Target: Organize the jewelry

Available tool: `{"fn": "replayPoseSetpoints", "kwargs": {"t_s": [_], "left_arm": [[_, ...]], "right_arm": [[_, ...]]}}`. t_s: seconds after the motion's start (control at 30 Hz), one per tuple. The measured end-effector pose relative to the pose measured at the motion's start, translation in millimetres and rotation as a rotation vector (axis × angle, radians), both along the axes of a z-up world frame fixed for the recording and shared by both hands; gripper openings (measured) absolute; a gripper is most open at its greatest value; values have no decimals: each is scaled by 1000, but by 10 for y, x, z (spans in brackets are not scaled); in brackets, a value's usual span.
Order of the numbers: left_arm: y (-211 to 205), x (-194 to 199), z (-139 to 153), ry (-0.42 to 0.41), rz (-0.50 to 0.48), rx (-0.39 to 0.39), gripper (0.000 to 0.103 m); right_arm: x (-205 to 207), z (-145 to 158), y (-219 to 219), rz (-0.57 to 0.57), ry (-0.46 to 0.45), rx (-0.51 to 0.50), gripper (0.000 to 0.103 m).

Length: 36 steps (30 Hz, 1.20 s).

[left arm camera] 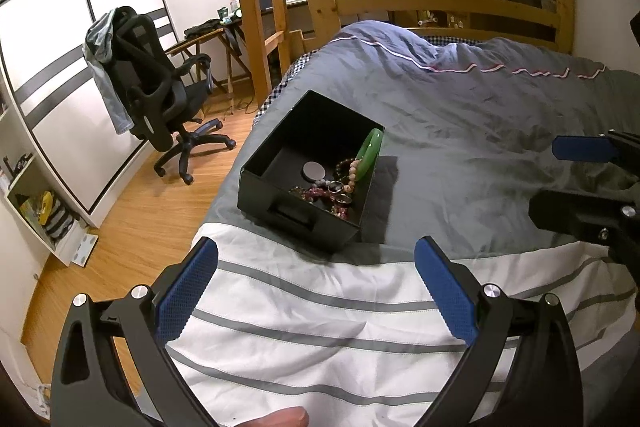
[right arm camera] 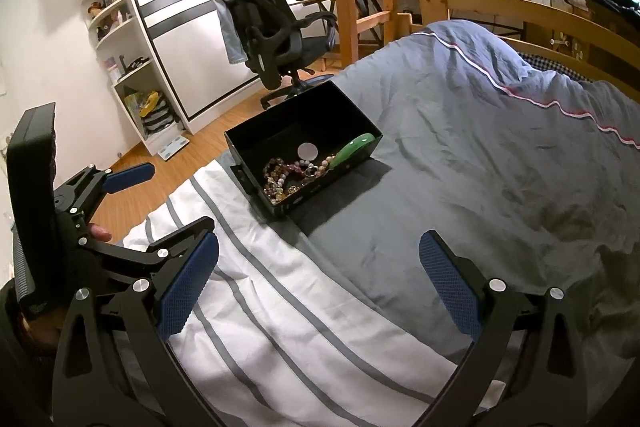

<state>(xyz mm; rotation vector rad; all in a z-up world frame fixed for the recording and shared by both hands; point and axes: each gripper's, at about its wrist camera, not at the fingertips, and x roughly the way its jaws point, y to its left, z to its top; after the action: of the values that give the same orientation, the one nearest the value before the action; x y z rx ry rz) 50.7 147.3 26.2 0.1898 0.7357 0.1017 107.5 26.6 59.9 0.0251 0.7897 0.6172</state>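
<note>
left gripper [left arm camera: 316, 283]: released, jaws wide apart, holds nothing, above the striped white blanket [left arm camera: 320, 327] | right gripper [right arm camera: 318, 279]: released, empty, over the blanket edge | black box [left arm camera: 280, 183]: on the grey duvet [left arm camera: 460, 147] of the bed, ahead of both grippers | green bangle [left arm camera: 369, 155]: leans on the box wall | bead bracelets [right arm camera: 280, 179]: piled inside the box

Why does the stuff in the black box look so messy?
The beads and rings lie heaped in one corner of the box, tangled together. The green bangle leans tilted against the wall with its top over the rim. Nothing has spilled onto the bed.
</note>
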Motion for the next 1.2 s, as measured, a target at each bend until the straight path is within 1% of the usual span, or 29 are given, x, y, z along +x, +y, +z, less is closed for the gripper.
{"fn": "replayPoseSetpoints", "kwargs": {"t_s": [1.2], "left_arm": [[-11, -8, 5, -1, 10, 3, 97]], "right_arm": [[-4, -49, 5, 0, 3, 2, 99]]}}
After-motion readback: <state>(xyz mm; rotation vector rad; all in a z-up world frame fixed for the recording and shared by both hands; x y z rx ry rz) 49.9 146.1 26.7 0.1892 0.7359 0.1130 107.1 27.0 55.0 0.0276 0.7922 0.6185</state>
